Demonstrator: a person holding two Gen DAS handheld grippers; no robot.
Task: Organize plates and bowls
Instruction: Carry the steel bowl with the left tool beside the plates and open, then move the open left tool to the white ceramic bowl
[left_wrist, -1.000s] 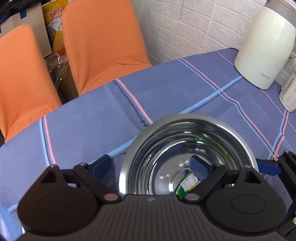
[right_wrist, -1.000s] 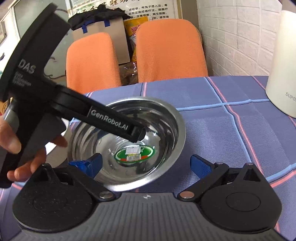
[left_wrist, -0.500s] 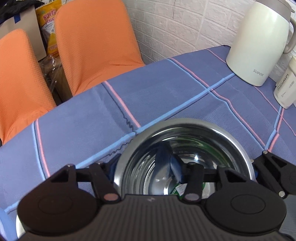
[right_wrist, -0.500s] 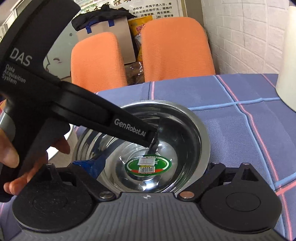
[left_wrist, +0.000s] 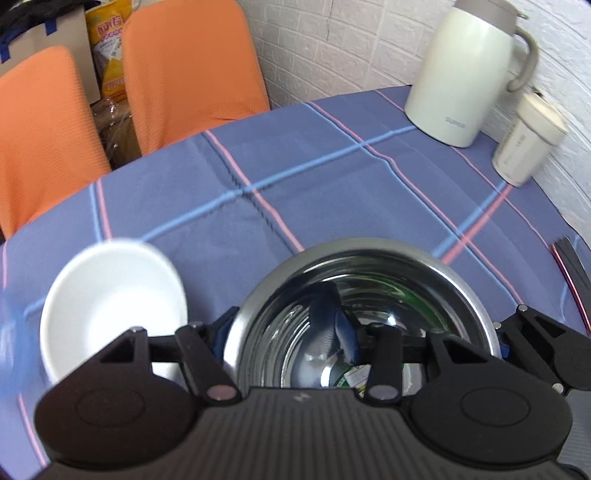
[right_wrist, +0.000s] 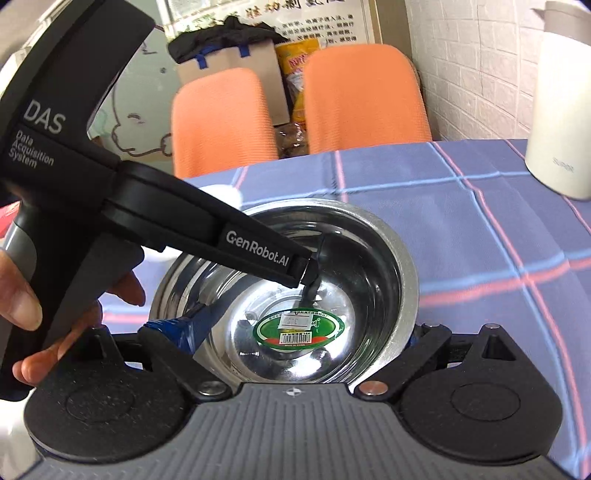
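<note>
steel bowl (left_wrist: 369, 280) clamped by both grippers

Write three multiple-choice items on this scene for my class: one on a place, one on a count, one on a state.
1. Where is the white dish?
A. left of the steel bowl
B. inside it
C. on a chair

2. How many orange chairs show?
A. one
B. two
C. four

3. The left gripper is:
A. open above the table
B. shut on the jug
C. shut on the steel bowl

Key: 1 A, the dish lies beside the bowl's left rim. 2 B, two backs stand behind the table. 3 C, one finger is inside the rim and one outside.
</note>
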